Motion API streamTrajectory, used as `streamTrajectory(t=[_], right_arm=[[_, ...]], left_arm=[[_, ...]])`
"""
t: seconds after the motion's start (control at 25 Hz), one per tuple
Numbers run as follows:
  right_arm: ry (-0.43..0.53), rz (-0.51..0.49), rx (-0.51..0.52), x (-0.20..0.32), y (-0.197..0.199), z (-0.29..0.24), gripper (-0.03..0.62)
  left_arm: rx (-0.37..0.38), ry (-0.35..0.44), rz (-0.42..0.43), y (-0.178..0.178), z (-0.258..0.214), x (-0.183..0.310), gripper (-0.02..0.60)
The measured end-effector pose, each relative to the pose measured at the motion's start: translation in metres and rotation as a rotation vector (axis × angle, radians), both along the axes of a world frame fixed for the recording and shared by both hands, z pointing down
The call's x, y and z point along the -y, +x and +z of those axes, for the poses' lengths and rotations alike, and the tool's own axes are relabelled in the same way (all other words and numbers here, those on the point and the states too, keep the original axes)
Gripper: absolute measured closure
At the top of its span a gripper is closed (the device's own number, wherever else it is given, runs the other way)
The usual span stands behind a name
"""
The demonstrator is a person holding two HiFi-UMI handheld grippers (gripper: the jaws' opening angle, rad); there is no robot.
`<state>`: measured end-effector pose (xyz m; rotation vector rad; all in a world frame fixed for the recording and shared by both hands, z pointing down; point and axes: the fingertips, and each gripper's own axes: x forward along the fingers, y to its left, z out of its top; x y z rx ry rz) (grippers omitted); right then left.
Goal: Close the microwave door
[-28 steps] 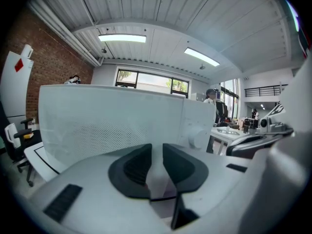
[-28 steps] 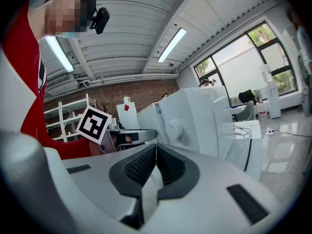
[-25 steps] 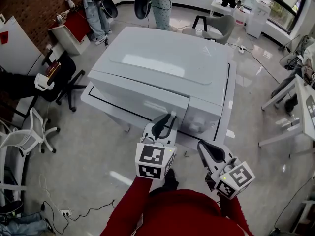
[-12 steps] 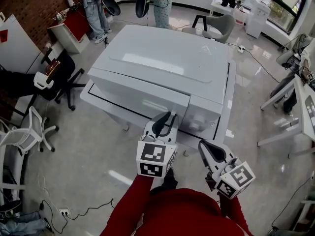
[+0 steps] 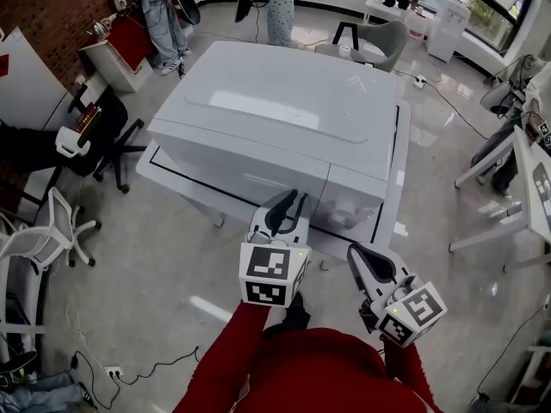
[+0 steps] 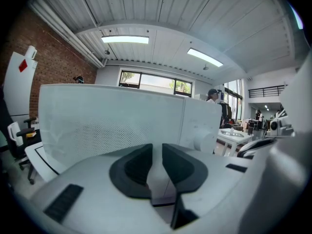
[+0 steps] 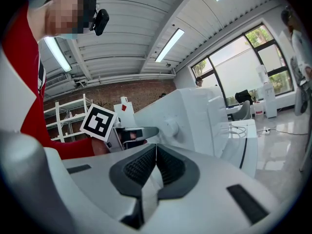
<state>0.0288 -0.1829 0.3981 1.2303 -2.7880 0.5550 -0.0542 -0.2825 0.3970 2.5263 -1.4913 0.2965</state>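
Change recorded is slight. The left gripper (image 6: 157, 151) has its jaws closing: the gap between the pads is a little narrower than a second ago, with nothing between them and the microwave (image 5: 275, 119) front directly ahead of the tips. In the head view the whole scene sits marginally higher in frame than before, so the microwave's near edge now lies slightly further beyond the jaw tips. The persons (image 5: 165, 11) standing far beyond the jaws have drifted towards the top edge, now partly cut off.
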Motion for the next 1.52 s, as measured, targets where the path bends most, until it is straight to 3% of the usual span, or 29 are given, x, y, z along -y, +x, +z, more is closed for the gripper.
streamTrajectory(t=[0.2,0.36,0.44,0.6,0.72,1.0,1.52], right_arm=[[0.0,0.006,0.002,-0.002,-0.001,0.001,0.579],[0.019,0.003,0.005,-0.004,-0.002,-0.005,0.579],[0.036,0.004,0.011,-0.006,-0.001,-0.009,0.579],[0.069,0.004,0.024,-0.012,0.003,-0.017,0.579],[0.087,-0.009,0.028,-0.019,0.003,-0.022,0.579],[0.123,-0.011,0.024,-0.029,0.006,-0.026,0.58],[0.147,-0.019,-0.013,-0.039,0.005,-0.026,0.58]], left_arm=[[-0.004,0.011,-0.004,0.001,0.001,0.0,0.508],[-0.048,0.032,0.014,-0.002,-0.002,-0.006,0.524],[-0.091,0.062,0.059,-0.005,-0.011,-0.019,0.569],[-0.118,0.151,0.189,-0.009,-0.032,-0.056,0.571],[-0.125,0.172,0.252,-0.016,-0.04,-0.086,0.571],[-0.153,0.126,0.234,-0.036,-0.029,-0.125,0.571],[-0.168,0.128,0.229,-0.033,-0.03,-0.14,0.571]])
